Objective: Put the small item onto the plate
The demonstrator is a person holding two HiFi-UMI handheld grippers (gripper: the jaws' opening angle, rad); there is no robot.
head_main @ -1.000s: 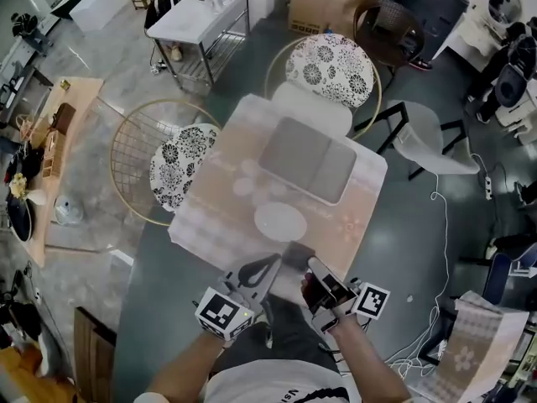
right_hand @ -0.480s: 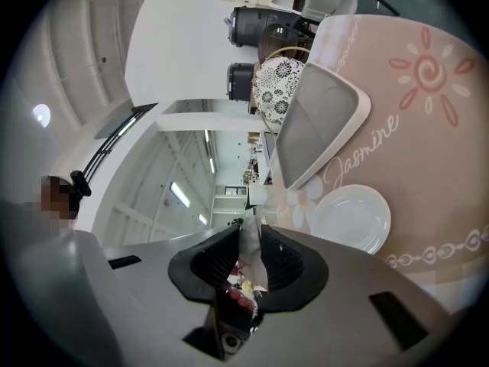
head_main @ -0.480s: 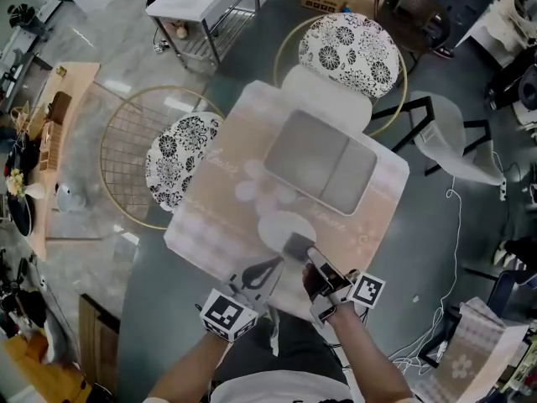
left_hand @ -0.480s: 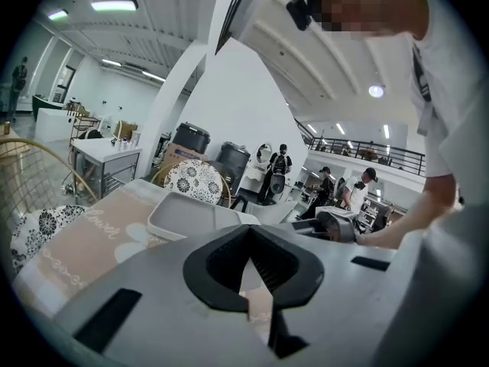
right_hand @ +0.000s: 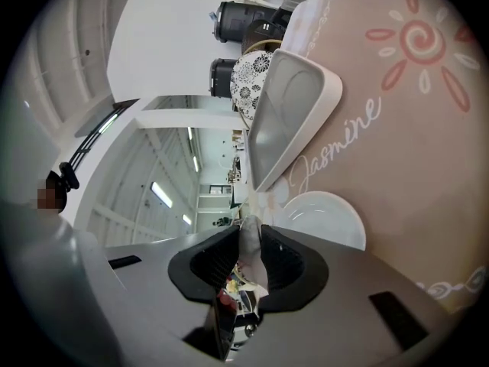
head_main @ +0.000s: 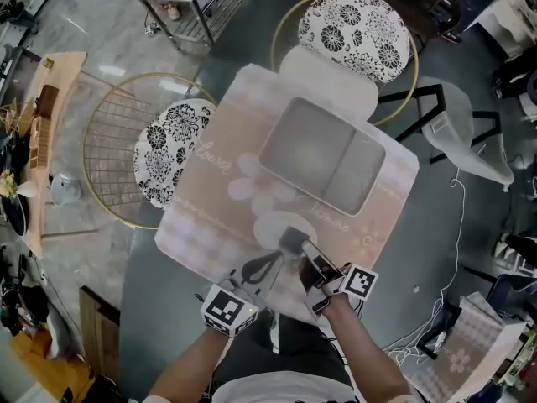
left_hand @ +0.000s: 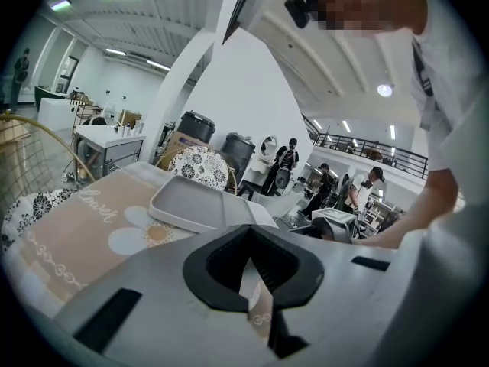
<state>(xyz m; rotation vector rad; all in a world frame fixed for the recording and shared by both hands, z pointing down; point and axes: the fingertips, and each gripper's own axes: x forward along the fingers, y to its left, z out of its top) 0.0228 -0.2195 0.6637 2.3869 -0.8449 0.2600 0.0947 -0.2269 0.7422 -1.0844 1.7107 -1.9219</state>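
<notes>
Head view shows the right gripper (head_main: 306,254) with its jaws squeezing the small item (head_main: 294,240), a grey bit, over the white plate (head_main: 267,223) on the worktop (head_main: 218,200). At its 8 o'clock, the left gripper (head_main: 267,267) has its jaws together, holding nothing. A grey tray (head_main: 319,154) lies at the plate's 1 o'clock.

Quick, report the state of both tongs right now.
Left tongs: closed, tips together, nothing between them.
Right tongs: closed on the small item.
</notes>
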